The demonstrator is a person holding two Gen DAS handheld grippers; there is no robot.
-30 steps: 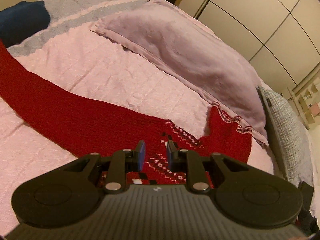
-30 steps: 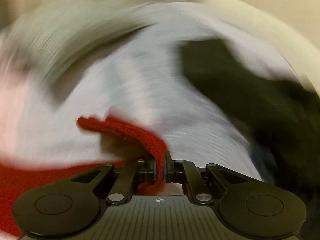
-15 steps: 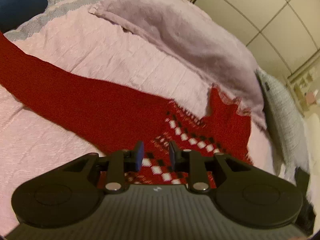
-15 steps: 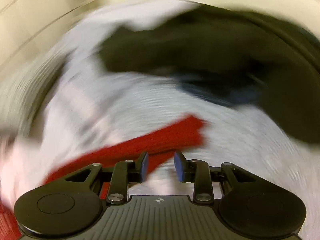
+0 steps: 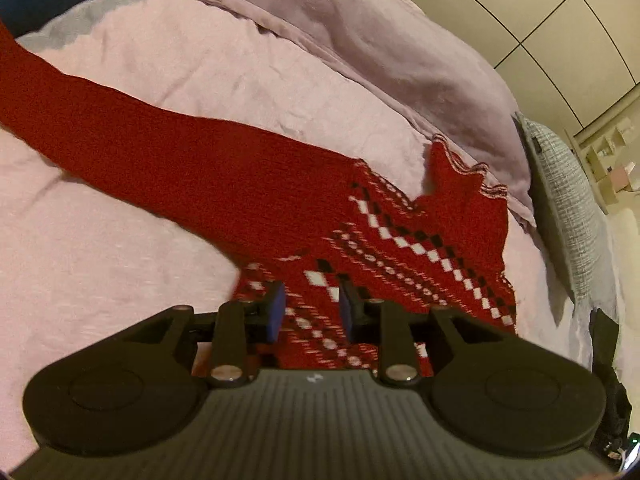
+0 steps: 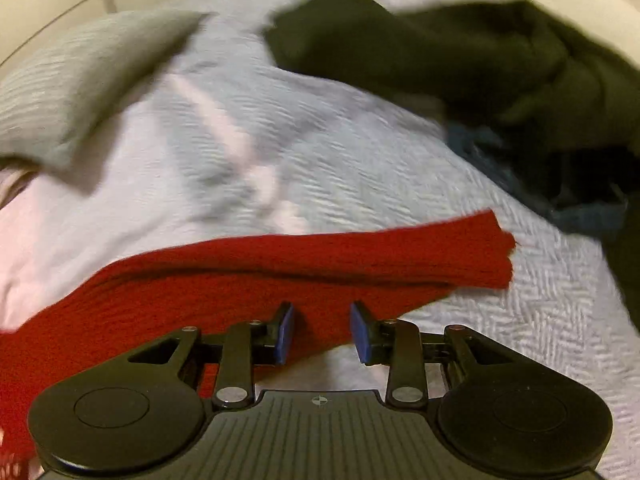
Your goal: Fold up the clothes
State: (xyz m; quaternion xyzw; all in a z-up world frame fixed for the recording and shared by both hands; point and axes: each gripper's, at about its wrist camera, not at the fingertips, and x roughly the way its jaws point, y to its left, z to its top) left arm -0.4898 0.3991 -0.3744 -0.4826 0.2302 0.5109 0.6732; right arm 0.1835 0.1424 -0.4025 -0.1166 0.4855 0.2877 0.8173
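A red knit sweater (image 5: 224,176) with a white and black diamond pattern lies on the pink bedspread (image 5: 168,60). Its long sleeve stretches up to the left in the left wrist view. My left gripper (image 5: 311,310) is open just above the patterned body, holding nothing. In the right wrist view the sleeve (image 6: 320,260) lies flat across the bed, its cuff pointing right. My right gripper (image 6: 322,334) is open just above the sleeve, empty.
A mauve pillow (image 5: 392,56) lies at the far side of the bed. A grey textured cushion (image 5: 568,200) sits at the right edge. A grey pillow (image 6: 80,84) and a pile of dark clothes (image 6: 500,80) lie beyond the sleeve.
My right gripper was shut on the sleeve cuff one second ago; it has opened and the sleeve now lies flat. My left gripper has risen slightly, showing more of the sweater's pattern.
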